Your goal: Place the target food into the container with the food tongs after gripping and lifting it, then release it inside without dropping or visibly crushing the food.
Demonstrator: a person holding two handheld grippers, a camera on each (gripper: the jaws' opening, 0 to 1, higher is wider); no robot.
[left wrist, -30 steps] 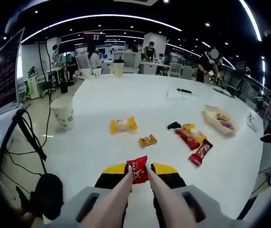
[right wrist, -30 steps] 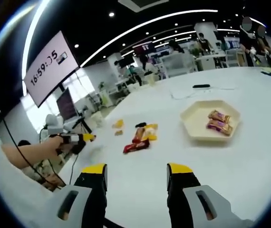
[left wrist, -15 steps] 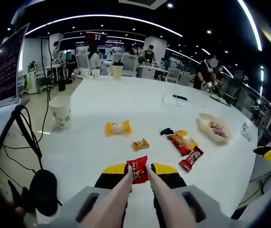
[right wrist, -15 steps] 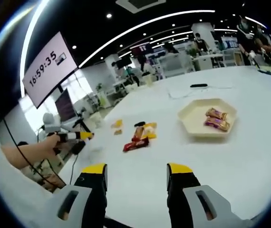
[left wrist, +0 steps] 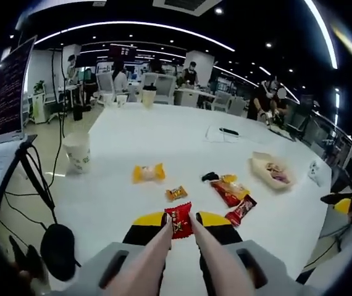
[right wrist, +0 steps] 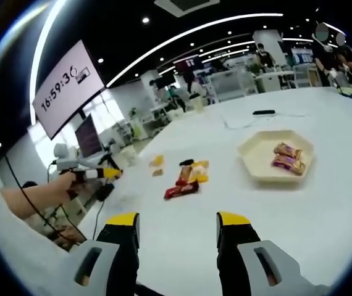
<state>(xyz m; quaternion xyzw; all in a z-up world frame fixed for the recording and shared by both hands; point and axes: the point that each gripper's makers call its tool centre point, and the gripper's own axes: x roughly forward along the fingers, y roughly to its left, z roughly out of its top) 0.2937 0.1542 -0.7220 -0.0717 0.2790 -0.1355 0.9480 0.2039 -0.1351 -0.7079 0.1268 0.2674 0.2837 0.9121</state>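
Gripping a red candy packet (left wrist: 178,221) upright, long axis vertical, the left gripper (left wrist: 178,223) hangs above the white table (left wrist: 163,135) in an open-plan office. Right gripper view: right gripper (right wrist: 177,229) fingers spread, empty; hexagonal tray (right wrist: 257,161) sits on the table.

Two grippers showing: left gripper (left wrist: 180,223), right gripper (right wrist: 177,229).

One pair of food tongs (left wrist: 176,253).

One red packet (left wrist: 178,221) sitting pinched at the tong tips.

On the white table (left wrist: 163,135), five loose packets lying: one yellow-orange sweet (left wrist: 148,173), one small orange sweet (left wrist: 176,193), one black packet (left wrist: 210,176), two long red packets (left wrist: 227,192) and (left wrist: 241,209).

One cream hexagonal tray (right wrist: 276,154), carrying two wrapped bars (right wrist: 286,150) and (right wrist: 284,163).

One paper cup (left wrist: 77,152) standing at the table edge.
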